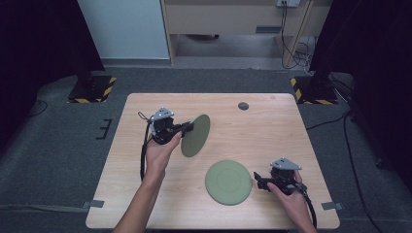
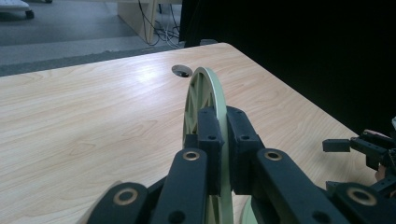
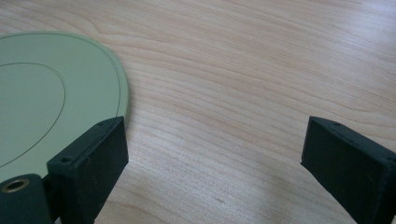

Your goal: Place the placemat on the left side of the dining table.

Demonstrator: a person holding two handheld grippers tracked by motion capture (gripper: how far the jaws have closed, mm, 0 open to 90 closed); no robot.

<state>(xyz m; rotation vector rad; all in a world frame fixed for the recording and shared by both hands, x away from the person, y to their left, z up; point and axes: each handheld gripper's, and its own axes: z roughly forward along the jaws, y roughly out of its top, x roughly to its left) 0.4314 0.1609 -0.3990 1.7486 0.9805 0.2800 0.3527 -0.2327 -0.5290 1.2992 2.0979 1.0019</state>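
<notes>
Two round green plates are on the scene. One green plate (image 1: 196, 135) is lifted off the wooden table (image 1: 272, 126) and stands on edge, and my left gripper (image 1: 190, 127) is shut on its rim. In the left gripper view the plate (image 2: 205, 88) rises edge-on between the two black pads (image 2: 210, 140). The second green plate (image 1: 228, 182) lies flat near the table's front. My right gripper (image 1: 259, 183) rests open just right of it. In the right gripper view its jaws stand wide apart (image 3: 212, 158) over bare wood, the flat plate (image 3: 51, 102) at the left.
A small dark round grommet (image 1: 243, 106) sits in the table near the far edge. Beyond the table are grey carpet, two stand bases with yellow-black tape (image 1: 92, 87), and a wooden desk with cables (image 1: 291, 48).
</notes>
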